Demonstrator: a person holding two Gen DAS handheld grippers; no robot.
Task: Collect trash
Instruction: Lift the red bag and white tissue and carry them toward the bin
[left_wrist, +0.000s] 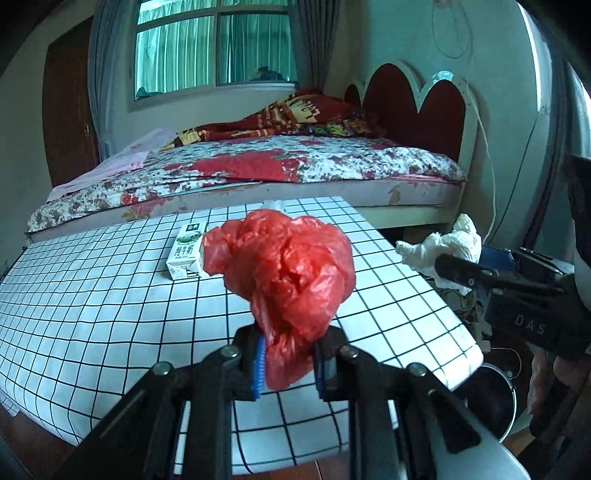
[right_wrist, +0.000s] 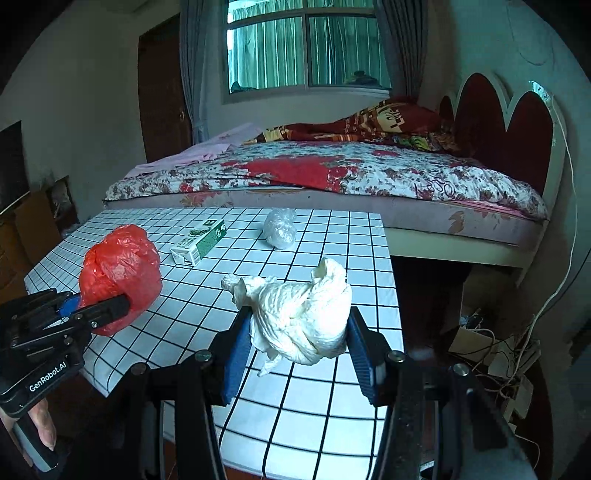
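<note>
My left gripper (left_wrist: 288, 363) is shut on a crumpled red plastic bag (left_wrist: 288, 266), held above the checked table (left_wrist: 110, 288). The right wrist view shows the same red plastic bag (right_wrist: 120, 266) in the left gripper (right_wrist: 122, 314) at the left. My right gripper (right_wrist: 297, 345) is shut on a wad of white tissue paper (right_wrist: 299, 317), also lifted over the table (right_wrist: 314, 391). That white tissue (left_wrist: 447, 247) and the right gripper (left_wrist: 450, 267) appear at the right of the left wrist view. A milk carton (right_wrist: 197, 242) and a clear plastic ball (right_wrist: 279, 230) lie on the table.
A bed with a floral cover (right_wrist: 332, 173) stands right behind the table. A round metal bin rim (left_wrist: 502, 398) shows below the table's right edge. Cables and a power strip (right_wrist: 498, 365) clutter the floor at the right. A hand (right_wrist: 42, 424) holds the left gripper's handle.
</note>
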